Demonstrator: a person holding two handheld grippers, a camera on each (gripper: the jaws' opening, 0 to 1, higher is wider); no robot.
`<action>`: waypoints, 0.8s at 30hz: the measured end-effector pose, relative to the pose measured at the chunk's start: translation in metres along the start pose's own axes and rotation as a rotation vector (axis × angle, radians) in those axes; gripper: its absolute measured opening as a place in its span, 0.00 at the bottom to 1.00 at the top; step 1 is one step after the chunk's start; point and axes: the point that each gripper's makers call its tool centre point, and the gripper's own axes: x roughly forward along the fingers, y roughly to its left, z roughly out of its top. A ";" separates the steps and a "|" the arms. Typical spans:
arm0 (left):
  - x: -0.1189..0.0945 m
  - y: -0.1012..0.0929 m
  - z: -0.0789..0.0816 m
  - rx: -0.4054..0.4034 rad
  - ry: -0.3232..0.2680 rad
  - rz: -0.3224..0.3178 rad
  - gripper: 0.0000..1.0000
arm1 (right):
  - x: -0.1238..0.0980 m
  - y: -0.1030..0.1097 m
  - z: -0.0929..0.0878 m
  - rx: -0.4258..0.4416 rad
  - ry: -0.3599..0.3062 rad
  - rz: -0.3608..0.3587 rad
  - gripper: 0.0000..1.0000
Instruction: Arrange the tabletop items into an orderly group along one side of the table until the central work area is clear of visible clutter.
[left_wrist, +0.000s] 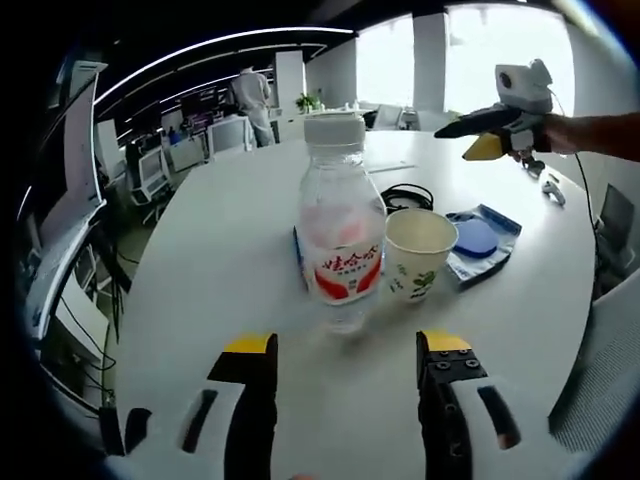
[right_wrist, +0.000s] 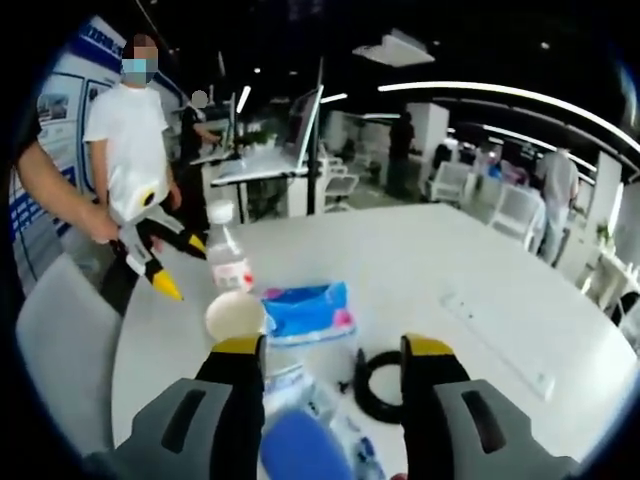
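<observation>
While apart, left tool (left_wrist: 345, 362) before bottle (left_wrist: 340, 225)

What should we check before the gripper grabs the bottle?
1. Left hand-held gripper open: ok, jaws apart.
2. Bottle upright, cap on: ok.
3. Bottle lined up between the jaws: ok, roughly centred ahead.
4. Room beside bottle: not ok, paper cup stands right against it.
5. Right hand-held gripper empty: ok, jaws open above the blue pouch.
6. Bottle's contents: cannot tell.
</observation>
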 end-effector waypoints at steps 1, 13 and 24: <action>0.000 0.001 -0.001 0.001 0.002 0.000 0.54 | 0.001 0.000 0.000 0.000 0.000 0.000 0.50; 0.001 0.009 -0.003 -0.006 0.003 -0.001 0.54 | 0.023 -0.007 0.004 -0.002 0.008 -0.011 0.44; 0.000 0.007 -0.003 -0.005 -0.005 -0.014 0.53 | 0.045 -0.009 0.003 -0.028 0.029 0.004 0.39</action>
